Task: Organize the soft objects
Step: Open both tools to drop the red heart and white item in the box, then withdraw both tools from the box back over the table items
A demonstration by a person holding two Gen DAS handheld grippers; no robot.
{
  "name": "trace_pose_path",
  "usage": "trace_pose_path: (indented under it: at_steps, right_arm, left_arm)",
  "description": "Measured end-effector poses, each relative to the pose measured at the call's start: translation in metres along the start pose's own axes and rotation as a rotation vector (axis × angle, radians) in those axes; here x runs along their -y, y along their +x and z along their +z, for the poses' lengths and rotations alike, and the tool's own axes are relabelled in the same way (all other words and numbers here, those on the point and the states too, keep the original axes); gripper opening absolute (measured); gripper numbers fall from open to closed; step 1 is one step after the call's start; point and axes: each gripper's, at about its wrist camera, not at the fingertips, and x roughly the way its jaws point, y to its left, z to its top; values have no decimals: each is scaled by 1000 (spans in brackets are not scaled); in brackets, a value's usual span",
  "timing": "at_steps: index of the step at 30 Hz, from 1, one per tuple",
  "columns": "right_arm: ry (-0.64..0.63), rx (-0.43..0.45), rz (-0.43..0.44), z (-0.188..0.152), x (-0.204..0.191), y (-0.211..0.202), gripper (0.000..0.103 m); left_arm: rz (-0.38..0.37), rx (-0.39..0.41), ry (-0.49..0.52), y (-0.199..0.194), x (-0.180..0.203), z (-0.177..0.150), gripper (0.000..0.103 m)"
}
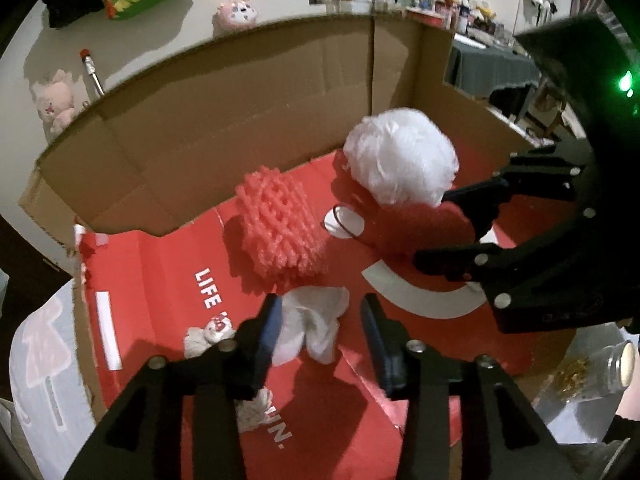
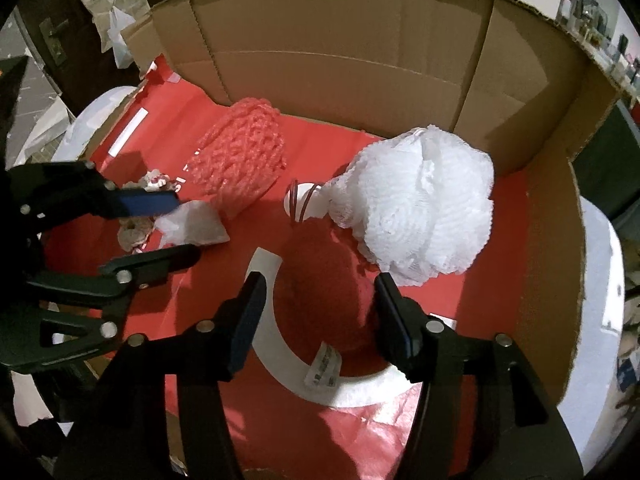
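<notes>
Nearest, the left tongs (image 1: 320, 332) are held spread over a crumpled white cloth (image 1: 314, 330), nothing pinched; the right tongs (image 2: 316, 320) are likewise spread around a dark red plush (image 2: 328, 308). Beyond, a pink foam net (image 2: 240, 160) and white mesh puff (image 2: 420, 208) are seen on the red box floor (image 2: 500, 240). The limp cloth could slip if only an edge is caught. What the plush is cannot be made out.
</notes>
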Motion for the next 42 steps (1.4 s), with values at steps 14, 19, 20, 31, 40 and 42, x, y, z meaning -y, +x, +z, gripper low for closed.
trace_pose_path:
  at_steps: [14,19,20,31,40,42]
  right_arm:
    - [9,164,-76,-19,6,-78,79]
    - [13,245,-94,-35,-7,-111,79]
    - [15,262,-95,-37,-11,-115,80]
    - [2,465,-136,-105,-47,-187,85]
    - [9,637,-184,-184,-81,-220,91]
    - [10,675,-197,-203,-89,-226,92]
  left_arm:
    - [71,237,-97,-87,6,-15,91]
    - [88,337,-134,-119,17,-27,95]
    - [97,357,-136,-124,20,-30,95]
    - [160,546,-154,-186,57,-79,100]
    - [181,681,-161,-221,97,-137,103]
    - [183,705,-156,-225,106,-149,103]
